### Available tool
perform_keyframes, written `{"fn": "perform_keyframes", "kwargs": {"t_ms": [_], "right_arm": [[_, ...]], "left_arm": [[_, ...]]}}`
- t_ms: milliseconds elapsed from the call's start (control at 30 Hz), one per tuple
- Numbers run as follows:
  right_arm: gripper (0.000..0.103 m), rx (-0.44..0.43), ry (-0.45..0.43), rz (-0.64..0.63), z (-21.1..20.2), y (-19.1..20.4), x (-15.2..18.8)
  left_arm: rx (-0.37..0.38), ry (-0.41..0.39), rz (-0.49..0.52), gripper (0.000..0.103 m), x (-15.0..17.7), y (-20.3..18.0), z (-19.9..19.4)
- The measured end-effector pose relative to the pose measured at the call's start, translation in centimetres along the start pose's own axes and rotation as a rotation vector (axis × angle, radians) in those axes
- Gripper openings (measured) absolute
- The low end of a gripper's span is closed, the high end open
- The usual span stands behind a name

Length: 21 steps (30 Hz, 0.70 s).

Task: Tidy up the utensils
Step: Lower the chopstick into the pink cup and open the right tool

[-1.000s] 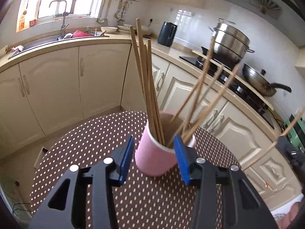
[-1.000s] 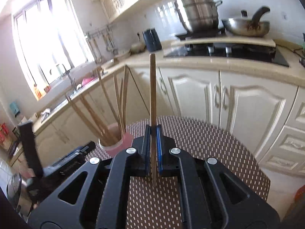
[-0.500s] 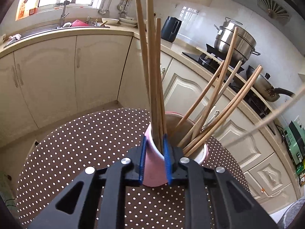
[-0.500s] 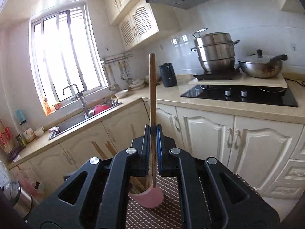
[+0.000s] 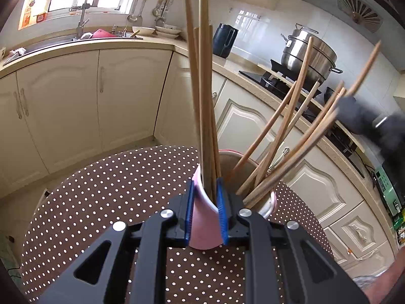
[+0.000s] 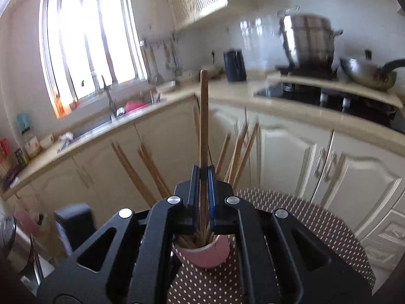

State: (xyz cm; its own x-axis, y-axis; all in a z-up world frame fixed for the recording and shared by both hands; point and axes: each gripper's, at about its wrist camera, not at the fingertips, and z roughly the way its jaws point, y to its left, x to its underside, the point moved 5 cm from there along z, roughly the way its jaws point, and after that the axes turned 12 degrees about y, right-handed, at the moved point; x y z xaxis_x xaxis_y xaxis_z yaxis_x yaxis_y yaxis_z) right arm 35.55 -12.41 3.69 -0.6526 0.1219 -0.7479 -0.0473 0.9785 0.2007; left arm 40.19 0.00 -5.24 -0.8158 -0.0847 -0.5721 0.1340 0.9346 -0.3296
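Observation:
A pink cup (image 5: 202,217) stands on the brown dotted table (image 5: 101,202) and holds several wooden chopsticks (image 5: 283,136). My left gripper (image 5: 204,212) is shut on the cup's near rim and wall, with some upright chopsticks (image 5: 205,101) just inside the pinched wall. My right gripper (image 6: 203,197) is shut on one chopstick (image 6: 203,116), held upright directly above the cup (image 6: 206,254), its lower end down among the others. The right gripper shows blurred at the right of the left wrist view (image 5: 374,124).
Cream cabinets (image 5: 101,101) and a counter wrap behind the table. A sink (image 5: 83,33), a dark kettle (image 5: 224,40), a steel pot (image 5: 311,53) and a wok (image 6: 367,73) sit on the counter. The table edge (image 6: 329,215) curves close behind the cup.
My left gripper closed from open onto the cup's rim and stays there. My right gripper swung over the cup and lowered its chopstick into it.

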Motion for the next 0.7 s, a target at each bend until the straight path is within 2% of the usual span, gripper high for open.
{"fn": "perform_keyframes", "kwargs": {"t_ms": [67, 133, 333, 433, 533, 600, 700], "right_arm": [[0.007, -0.008, 0.087, -0.022, 2.2, 0.3, 1.2], [0.007, -0.002, 0.130, -0.019, 3.5, 0.3, 2.1], [0.008, -0.018, 0.180, -0.025, 3.9, -0.4, 3.4], [0.011, -0.005, 0.180, -0.014, 3.6, -1.2, 4.3], [0.033, 0.007, 0.180, 0.008, 3.3, -2.2, 5.0], [0.053, 0.020, 0.162, 0.010, 2.9, -2.8, 5.1], [0.055, 0.016, 0.163, 0.015, 2.4, -3.6, 5.7]], "left_arm": [[0.001, -0.002, 0.001, 0.018, 0.0, 0.0, 0.0], [0.001, -0.002, 0.001, 0.018, 0.0, -0.1, 0.0], [0.000, -0.015, 0.006, 0.020, -0.1, -0.1, 0.1], [-0.026, -0.031, 0.021, 0.025, -0.1, -0.1, 0.2], [-0.024, -0.028, 0.013, 0.027, -0.2, 0.2, 0.2], [-0.032, -0.029, 0.005, 0.035, -0.2, 0.5, 0.2], [-0.056, -0.033, 0.012, 0.040, -0.2, 0.7, 0.0]]}}
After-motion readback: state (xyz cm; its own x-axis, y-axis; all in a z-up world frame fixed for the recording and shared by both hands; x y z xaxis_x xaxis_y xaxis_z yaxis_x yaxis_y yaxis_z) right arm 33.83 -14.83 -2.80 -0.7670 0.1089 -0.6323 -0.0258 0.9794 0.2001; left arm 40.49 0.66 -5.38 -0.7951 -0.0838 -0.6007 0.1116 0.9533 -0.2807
